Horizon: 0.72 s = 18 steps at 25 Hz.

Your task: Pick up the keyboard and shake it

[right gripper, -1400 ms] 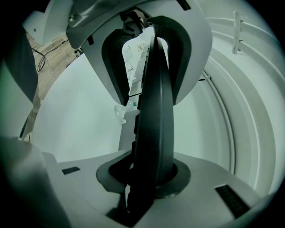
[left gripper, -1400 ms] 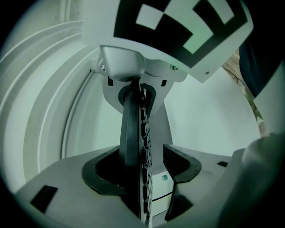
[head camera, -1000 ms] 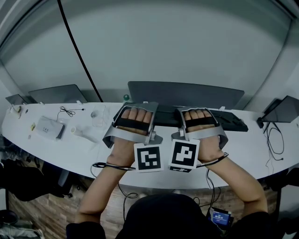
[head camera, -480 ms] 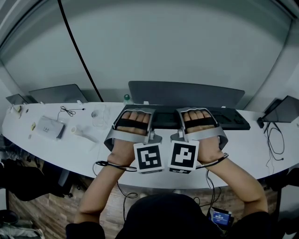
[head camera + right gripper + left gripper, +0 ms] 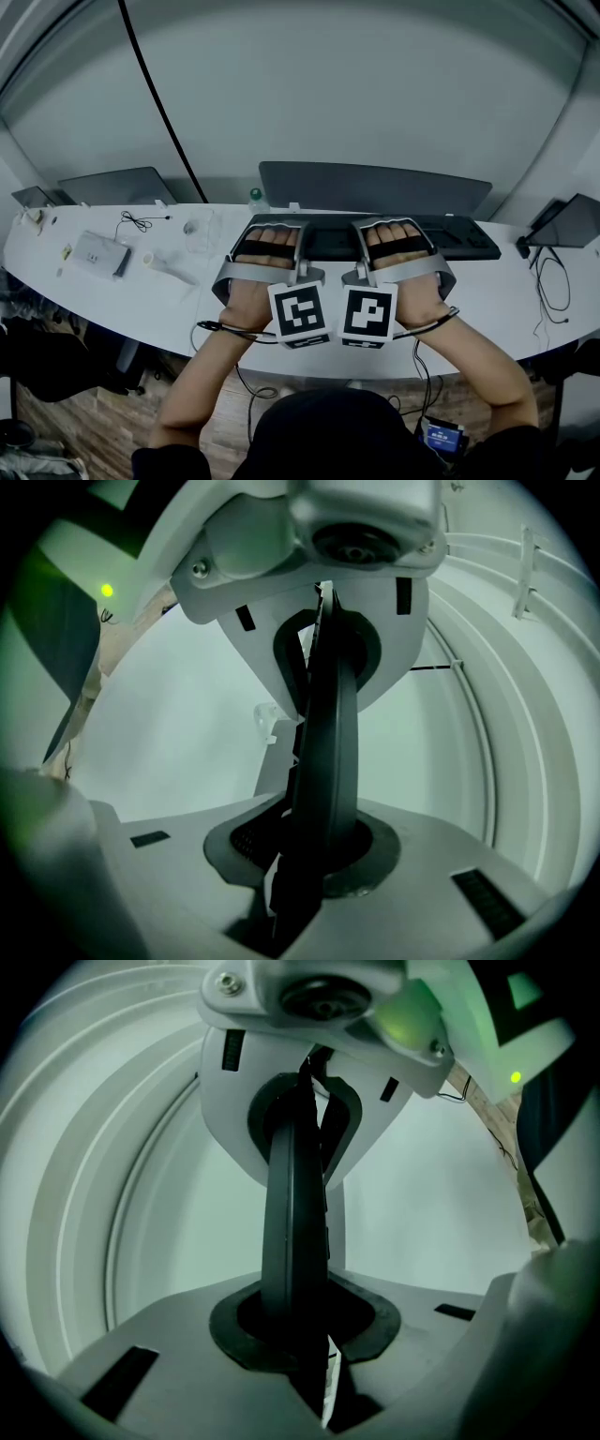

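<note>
A long black keyboard (image 5: 466,238) stretches across the white desk (image 5: 141,305) in front of a dark monitor (image 5: 375,187). Both hands hold it side by side at its near edge. My left gripper (image 5: 270,223) is shut on the keyboard's left half. In the left gripper view the keyboard (image 5: 292,1232) runs edge-on between the pads of that gripper (image 5: 300,1222). My right gripper (image 5: 394,223) grips the middle; its jaws have just closed a little further. In the right gripper view the keyboard (image 5: 328,742) is pinched in the right gripper (image 5: 321,747).
A closed laptop (image 5: 117,187) and a white box (image 5: 97,255) lie at the desk's left, with small items and a cord near them. Another dark laptop (image 5: 574,220) and loose cables (image 5: 553,281) sit at the right. A black cable (image 5: 155,103) crosses the grey wall.
The left hand has shifted slightly right and rolled a little. The keyboard's right end sits a touch higher in the picture. The right hand has stayed put.
</note>
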Available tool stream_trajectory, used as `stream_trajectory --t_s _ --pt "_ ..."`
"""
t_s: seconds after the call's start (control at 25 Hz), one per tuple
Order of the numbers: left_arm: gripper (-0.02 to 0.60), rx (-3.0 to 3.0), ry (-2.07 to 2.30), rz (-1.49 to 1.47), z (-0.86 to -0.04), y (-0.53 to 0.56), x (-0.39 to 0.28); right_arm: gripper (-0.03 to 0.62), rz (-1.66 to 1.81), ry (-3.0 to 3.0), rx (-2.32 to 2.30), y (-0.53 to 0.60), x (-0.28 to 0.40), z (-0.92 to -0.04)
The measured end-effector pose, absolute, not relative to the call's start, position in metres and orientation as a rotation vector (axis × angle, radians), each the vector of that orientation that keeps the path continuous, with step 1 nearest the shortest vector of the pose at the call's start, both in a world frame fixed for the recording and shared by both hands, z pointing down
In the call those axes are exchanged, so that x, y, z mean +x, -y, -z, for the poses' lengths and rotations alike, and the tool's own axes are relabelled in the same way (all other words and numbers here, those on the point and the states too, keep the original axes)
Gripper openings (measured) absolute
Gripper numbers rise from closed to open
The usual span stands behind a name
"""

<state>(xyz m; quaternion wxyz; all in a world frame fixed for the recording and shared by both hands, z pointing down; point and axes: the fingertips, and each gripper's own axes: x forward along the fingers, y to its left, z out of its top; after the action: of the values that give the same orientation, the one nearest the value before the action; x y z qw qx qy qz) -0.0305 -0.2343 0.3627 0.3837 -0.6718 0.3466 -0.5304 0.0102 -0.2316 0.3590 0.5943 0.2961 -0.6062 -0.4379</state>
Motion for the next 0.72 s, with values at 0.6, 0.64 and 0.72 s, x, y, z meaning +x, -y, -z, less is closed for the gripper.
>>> stream_trajectory --t_s 0.6,0.64,0.72 --pt "0.084 -1.758 -0.957 1.35 -0.364 0.244 -0.049 0.124 1.091 1.506 0.744 0.224 -0.003 -0.345" --pt "0.084 -1.767 -0.964 1.348 -0.363 0.246 -0.05 0.124 1.096 1.503 0.747 0.224 -0.003 -0.343" --pt "0.084 -1.78 -0.975 1.346 -0.363 0.249 -0.052 0.127 1.099 1.504 0.75 0.224 -0.002 -0.34"
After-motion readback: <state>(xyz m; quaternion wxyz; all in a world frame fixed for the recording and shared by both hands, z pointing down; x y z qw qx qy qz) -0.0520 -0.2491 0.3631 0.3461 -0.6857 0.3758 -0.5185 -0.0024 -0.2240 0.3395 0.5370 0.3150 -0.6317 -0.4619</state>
